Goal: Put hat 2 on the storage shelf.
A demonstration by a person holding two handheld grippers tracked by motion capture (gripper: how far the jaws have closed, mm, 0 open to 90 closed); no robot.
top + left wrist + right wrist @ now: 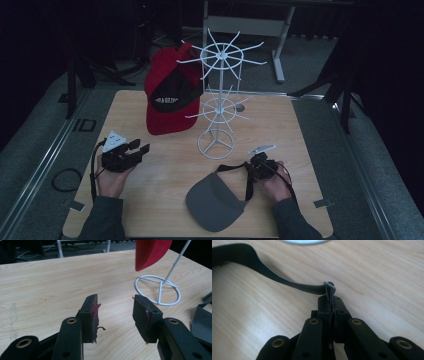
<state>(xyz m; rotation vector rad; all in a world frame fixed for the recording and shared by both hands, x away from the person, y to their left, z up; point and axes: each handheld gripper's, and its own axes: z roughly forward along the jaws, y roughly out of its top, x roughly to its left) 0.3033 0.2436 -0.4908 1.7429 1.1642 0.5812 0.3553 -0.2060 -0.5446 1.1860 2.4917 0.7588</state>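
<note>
1. My right tongs [258, 165] are pinched tight on the black strap [287, 282] of the grey visor [215, 202]; in the right gripper view the strap's folded end sits squeezed between the two pads.
2. The visor lies flat on the bench [165, 175] near its front edge, between my two hands, with its brim pointing toward me and the strap looping up to the right tongs.
3. My left tongs [137, 149] stand about half open with nothing between them, hovering over bare wood on the left side of the bench.
4. A red cap [170, 92] with a black front panel hangs on the white wire rack [217, 105], which stands at the middle of the bench.
5. The cap's panel carries white lettering, too small and blurred for me to read.
6. In the left gripper view the cap's red brim hangs above the rack's round base.
</note>
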